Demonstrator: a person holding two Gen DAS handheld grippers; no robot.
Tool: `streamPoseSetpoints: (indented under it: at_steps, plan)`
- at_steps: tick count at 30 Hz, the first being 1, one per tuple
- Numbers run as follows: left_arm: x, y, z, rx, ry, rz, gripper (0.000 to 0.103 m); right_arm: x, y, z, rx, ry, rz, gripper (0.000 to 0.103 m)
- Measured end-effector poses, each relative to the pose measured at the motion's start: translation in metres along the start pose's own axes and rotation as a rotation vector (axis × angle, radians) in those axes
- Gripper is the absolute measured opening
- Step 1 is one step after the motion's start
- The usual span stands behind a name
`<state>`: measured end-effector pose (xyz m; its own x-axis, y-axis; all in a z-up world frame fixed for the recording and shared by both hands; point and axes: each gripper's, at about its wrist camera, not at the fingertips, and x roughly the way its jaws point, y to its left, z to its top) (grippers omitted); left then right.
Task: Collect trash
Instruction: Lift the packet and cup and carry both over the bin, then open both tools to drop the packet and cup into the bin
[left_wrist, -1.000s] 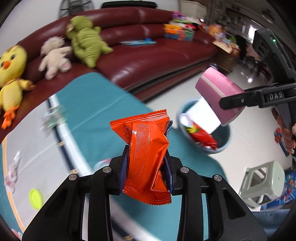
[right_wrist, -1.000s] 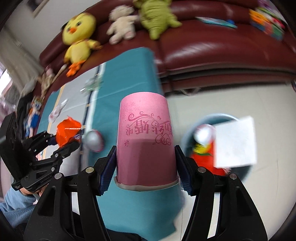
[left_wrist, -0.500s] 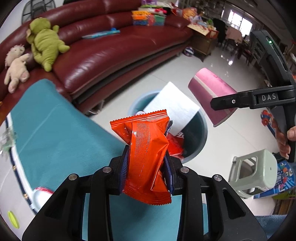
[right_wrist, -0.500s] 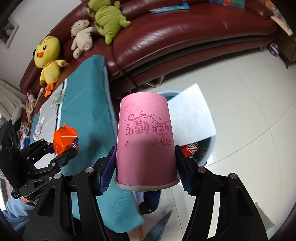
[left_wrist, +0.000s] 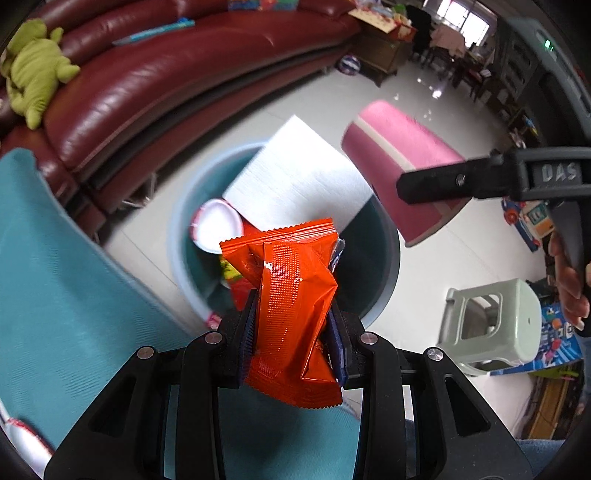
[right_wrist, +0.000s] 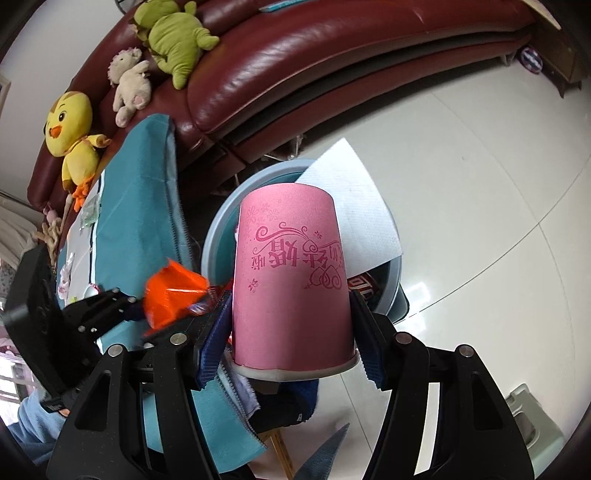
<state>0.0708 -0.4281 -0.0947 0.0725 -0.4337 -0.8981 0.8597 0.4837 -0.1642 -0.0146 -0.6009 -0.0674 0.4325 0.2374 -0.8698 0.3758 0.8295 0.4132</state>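
Both grippers now hang over the round blue bin (left_wrist: 384, 266), which earlier sat far off.

The left gripper (left_wrist: 291, 328) squeezes a crinkly orange wrapper (left_wrist: 295, 302) at centre; at right the right gripper (right_wrist: 291, 332) holds a smooth pink paper cup (right_wrist: 291, 280) upside down, above white paper (left_wrist: 295, 177).

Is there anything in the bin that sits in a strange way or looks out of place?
Yes. A white paper sheet does not lie inside the blue bin; it leans over the far rim and sticks out. The rest of the trash sits lower inside.
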Motion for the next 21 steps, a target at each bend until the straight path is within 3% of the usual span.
streamPoseSetpoints:
  at_steps: [7,9,11,14,21]
  plan:
    - [0.047,0.002,-0.001,-0.013,0.071,-0.048,0.035,0.010,-0.012,0.007,0.027,0.020,-0.020,0.059]
    - [0.051,0.005,-0.001,-0.030,0.075,-0.058,0.041,0.012,-0.013,0.009,0.031,0.027,-0.026,0.059]
    - [0.045,0.008,0.002,-0.050,0.044,-0.048,0.063,0.016,-0.015,0.012,0.037,0.034,-0.032,0.060]
    - [0.031,0.011,0.005,-0.053,0.008,-0.026,0.081,0.020,-0.013,0.016,0.041,0.045,-0.027,0.061]
    - [0.010,0.018,0.001,-0.076,-0.019,-0.023,0.086,0.028,-0.006,0.016,0.043,0.074,0.009,0.065]
